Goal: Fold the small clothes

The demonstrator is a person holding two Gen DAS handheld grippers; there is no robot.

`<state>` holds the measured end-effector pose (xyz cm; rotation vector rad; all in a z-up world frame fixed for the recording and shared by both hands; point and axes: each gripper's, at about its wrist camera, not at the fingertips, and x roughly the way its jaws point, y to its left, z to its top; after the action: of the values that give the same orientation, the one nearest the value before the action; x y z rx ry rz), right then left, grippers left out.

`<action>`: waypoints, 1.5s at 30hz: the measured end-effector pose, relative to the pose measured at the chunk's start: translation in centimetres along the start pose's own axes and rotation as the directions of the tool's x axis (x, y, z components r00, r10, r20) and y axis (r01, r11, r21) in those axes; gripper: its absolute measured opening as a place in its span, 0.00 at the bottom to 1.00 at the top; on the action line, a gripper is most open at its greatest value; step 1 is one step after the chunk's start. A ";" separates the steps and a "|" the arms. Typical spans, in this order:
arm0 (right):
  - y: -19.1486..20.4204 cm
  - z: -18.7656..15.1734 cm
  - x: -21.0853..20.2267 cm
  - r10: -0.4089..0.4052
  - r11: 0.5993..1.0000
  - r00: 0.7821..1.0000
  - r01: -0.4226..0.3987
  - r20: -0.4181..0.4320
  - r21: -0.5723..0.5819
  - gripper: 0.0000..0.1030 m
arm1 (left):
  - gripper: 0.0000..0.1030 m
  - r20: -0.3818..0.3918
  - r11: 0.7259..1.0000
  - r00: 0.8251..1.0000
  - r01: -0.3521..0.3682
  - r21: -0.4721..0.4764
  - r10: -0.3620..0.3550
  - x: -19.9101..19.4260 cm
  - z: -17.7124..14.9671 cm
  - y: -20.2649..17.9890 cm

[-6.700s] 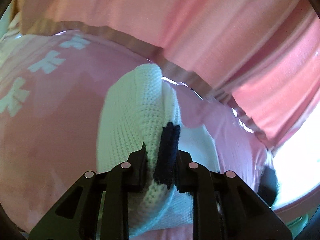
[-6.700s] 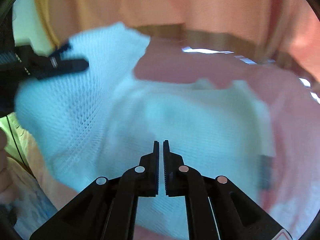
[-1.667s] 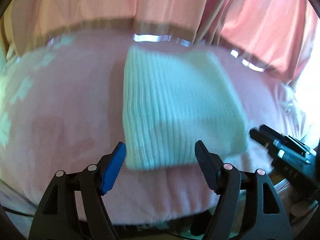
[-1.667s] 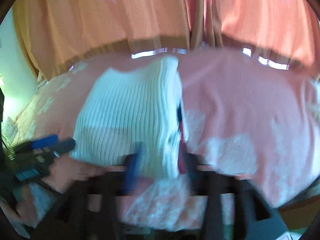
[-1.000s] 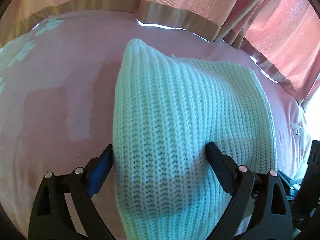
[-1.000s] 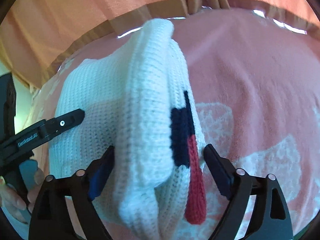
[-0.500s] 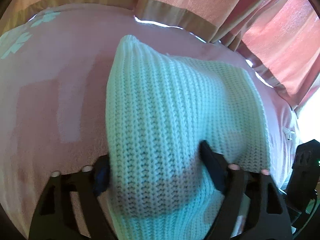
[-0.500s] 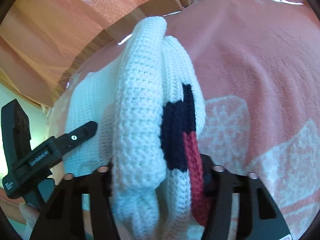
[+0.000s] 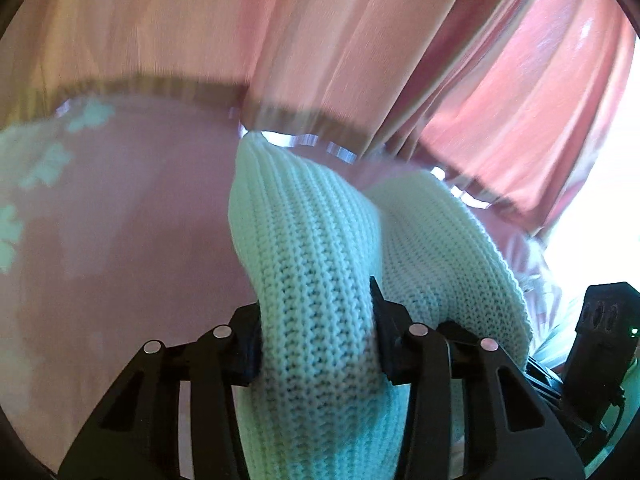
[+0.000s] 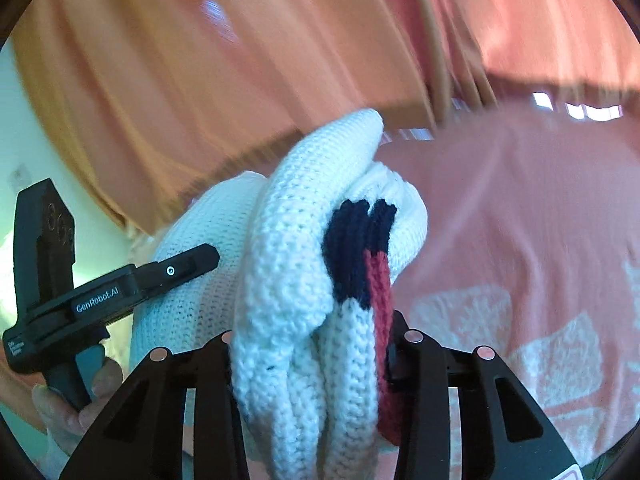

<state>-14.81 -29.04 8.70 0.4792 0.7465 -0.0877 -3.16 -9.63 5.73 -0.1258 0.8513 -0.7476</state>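
Both hand-held grippers, left (image 9: pixel 316 336) and right (image 10: pixel 310 344), clamp folded white sweater (image 9: pixel 320 264) above pink bedspread (image 9: pixel 120 240); curtains (image 9: pixel 280 40) behind.

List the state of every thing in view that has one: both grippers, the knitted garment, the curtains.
Left gripper: shut on the white knitted sweater, one end bunched between its fingers.
Right gripper: shut on the sweater's other end, layers stacked in its jaws.
White knitted sweater with navy and red stripe: folded, gripped at both ends.
Pink patterned bedspread: spread flat.
Salmon curtains: drawn, light under the hem.
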 end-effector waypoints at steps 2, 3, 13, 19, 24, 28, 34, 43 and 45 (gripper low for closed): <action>2.6 0.9 -1.3 0.030 0.999 0.998 -0.028 0.055 -0.035 0.36 | 0.41 0.062 1.000 0.998 0.012 0.027 -0.014 -3.3 1.0 0.2; 4.4 1.5 -2.2 0.047 0.997 0.994 -0.041 0.094 -0.066 0.36 | 0.41 0.100 0.999 0.995 0.018 0.044 -0.022 -5.3 1.8 0.4; 14.6 5.1 0.5 0.181 0.971 0.953 -0.135 0.241 -0.195 0.41 | 0.46 0.283 0.993 0.959 -0.064 0.102 0.033 -13.3 8.1 6.6; 10.6 1.6 15.8 -0.014 0.969 0.999 0.002 -0.049 -0.246 0.47 | 0.58 0.107 0.977 0.971 -0.214 -0.008 0.214 -0.4 5.4 16.6; 9.6 -1.0 15.8 -0.053 0.950 0.995 0.023 -0.089 -0.313 0.18 | 0.52 -0.029 0.925 0.925 -0.377 0.041 0.378 2.4 2.7 18.2; 12.7 -1.6 14.8 0.002 0.919 0.996 -0.036 -0.086 -0.394 0.04 | 0.56 0.049 0.899 0.904 -0.427 0.096 0.424 0.1 2.0 15.7; 8.8 -4.3 22.1 -0.135 0.941 0.956 0.041 -0.259 -0.336 0.00 | 0.56 -0.022 0.869 0.873 -0.483 0.102 0.488 3.0 0.4 16.7; 9.3 -4.7 21.6 -0.169 0.928 0.954 0.070 -0.246 -0.365 0.00 | 0.57 -0.012 0.866 0.867 -0.496 0.066 0.498 3.0 -0.1 17.1; 9.7 -4.4 21.7 -0.167 0.931 0.960 0.078 -0.227 -0.357 0.00 | 0.56 -0.011 0.865 0.866 -0.499 0.061 0.500 3.0 -0.1 17.0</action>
<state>0.79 -16.46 -4.84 0.1060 1.0220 -0.0114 7.30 1.07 -2.78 0.1548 0.8391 -0.2815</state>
